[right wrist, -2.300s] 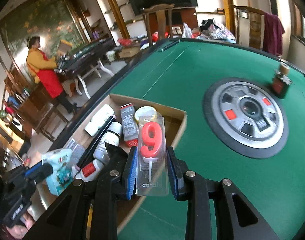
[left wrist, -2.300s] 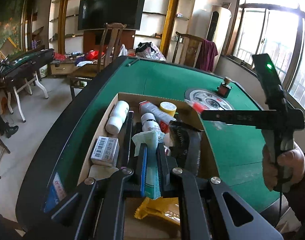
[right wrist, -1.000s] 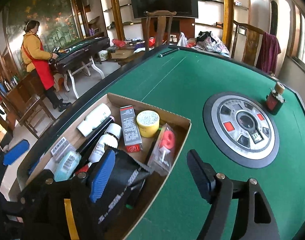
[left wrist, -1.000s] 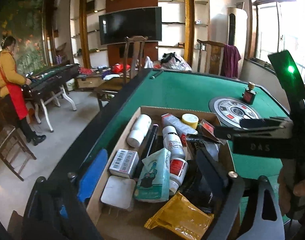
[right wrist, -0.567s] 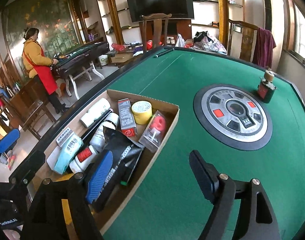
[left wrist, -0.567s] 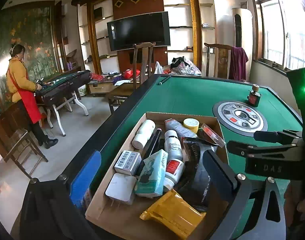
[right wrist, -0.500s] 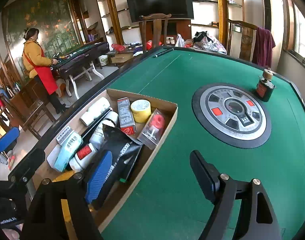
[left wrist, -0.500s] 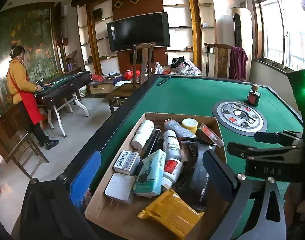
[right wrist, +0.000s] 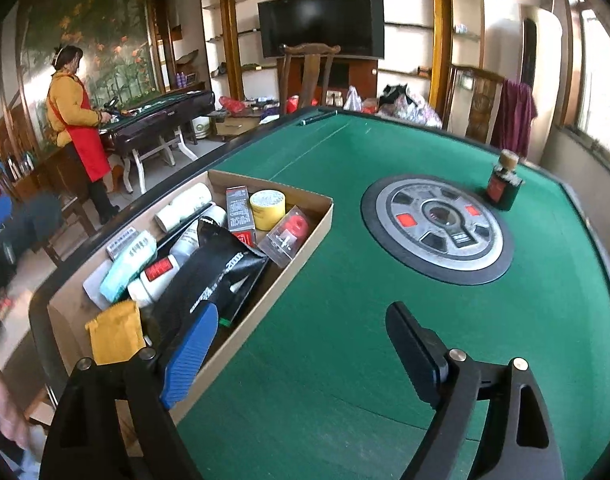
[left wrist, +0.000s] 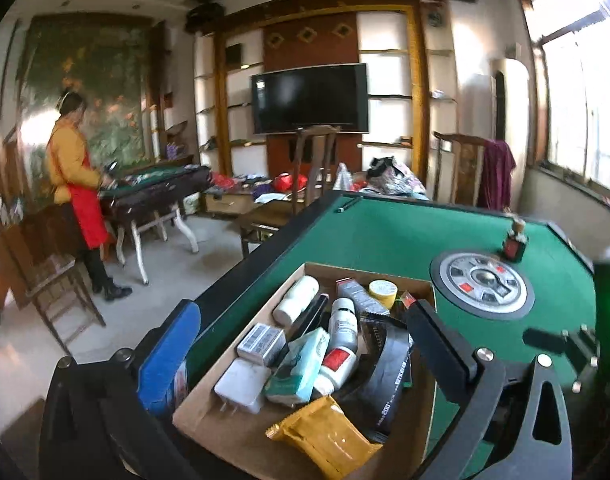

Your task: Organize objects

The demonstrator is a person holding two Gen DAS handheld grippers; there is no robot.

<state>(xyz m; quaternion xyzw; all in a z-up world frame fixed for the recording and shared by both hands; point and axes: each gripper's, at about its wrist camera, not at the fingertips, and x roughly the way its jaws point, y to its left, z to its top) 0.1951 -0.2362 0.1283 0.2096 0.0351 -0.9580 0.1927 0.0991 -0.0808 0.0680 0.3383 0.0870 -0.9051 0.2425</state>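
Dark wall television (left wrist: 309, 98), wooden shelving, floral mural (right wrist: 105, 44), bright right-hand windows (left wrist: 585, 100), pale floor

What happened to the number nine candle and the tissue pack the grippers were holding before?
Both were let go into the cardboard box. The candle pack lies by the yellow tub; the tissue pack lies among the bottles. Left gripper and right gripper pulled back empty, the right one's jaws opening. The small bottle stayed.
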